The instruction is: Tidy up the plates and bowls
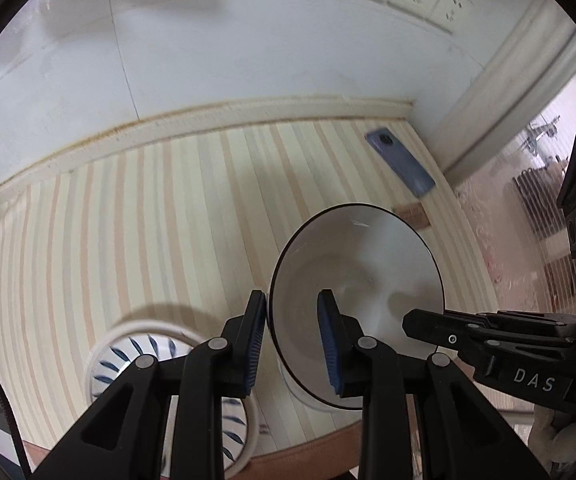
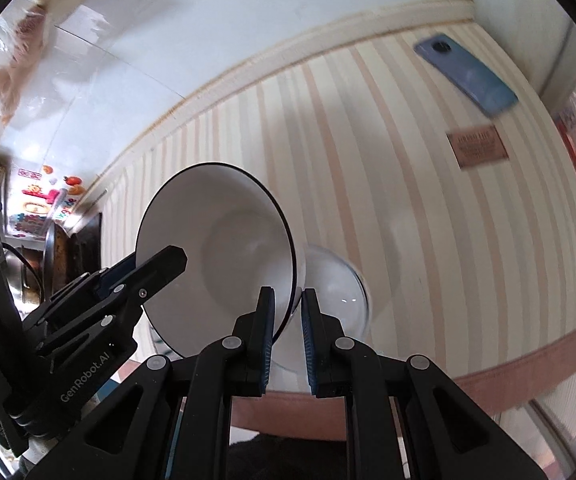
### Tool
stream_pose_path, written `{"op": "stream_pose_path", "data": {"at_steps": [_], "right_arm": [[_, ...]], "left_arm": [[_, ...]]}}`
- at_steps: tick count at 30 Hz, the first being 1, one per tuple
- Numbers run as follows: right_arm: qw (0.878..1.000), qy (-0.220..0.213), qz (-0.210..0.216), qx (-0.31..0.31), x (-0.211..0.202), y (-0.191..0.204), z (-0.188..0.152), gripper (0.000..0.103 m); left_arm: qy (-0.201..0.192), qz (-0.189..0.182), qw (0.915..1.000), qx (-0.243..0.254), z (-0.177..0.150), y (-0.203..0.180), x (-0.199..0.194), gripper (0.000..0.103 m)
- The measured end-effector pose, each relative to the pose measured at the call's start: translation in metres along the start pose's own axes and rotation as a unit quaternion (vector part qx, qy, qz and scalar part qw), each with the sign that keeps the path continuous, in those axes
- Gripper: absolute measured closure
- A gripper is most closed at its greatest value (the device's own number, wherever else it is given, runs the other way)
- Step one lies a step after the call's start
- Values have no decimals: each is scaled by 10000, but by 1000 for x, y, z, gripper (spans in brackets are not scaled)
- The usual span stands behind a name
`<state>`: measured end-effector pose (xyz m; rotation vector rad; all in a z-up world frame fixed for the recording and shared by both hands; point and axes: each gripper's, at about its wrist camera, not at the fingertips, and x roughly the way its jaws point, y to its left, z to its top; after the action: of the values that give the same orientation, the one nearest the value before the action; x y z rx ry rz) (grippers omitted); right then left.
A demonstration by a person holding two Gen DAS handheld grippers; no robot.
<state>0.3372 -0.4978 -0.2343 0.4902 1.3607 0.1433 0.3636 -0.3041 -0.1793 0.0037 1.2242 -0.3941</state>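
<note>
bowl [image 1: 364,276], striped tablecloth [image 1: 148,216] (phone [image 1: 402,162]), white wall [image 1: 228,40]

Patterned bowl [image 1: 128,364] part hidden by fingers [image 1: 254,344].

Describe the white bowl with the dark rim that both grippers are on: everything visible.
The white bowl is round, glossy, ceramic-looking, plain white inside with a thin dark line along its rim, and empty. It is tilted, its opening turned toward the cameras, above the striped tablecloth. The left gripper straddles its rim on one side, one finger inside, one outside; the right gripper pinches the opposite rim. Its foot seems to rest in or against another white bowl underneath; contact is unclear.
</note>
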Motion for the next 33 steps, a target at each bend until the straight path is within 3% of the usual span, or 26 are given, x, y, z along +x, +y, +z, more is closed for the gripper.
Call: {"op": "stream_pose_path", "data": {"at_steps": [15,33], "right_arm": [[9980,484,-340,208,53,-39,-27,88],[9967,567,-558,148,62,-26,-32,85]], "left_arm": [[694,116,9973,200,-33,-13,59,79],[685,286,9966,347,-38,-17,64,79]]}}
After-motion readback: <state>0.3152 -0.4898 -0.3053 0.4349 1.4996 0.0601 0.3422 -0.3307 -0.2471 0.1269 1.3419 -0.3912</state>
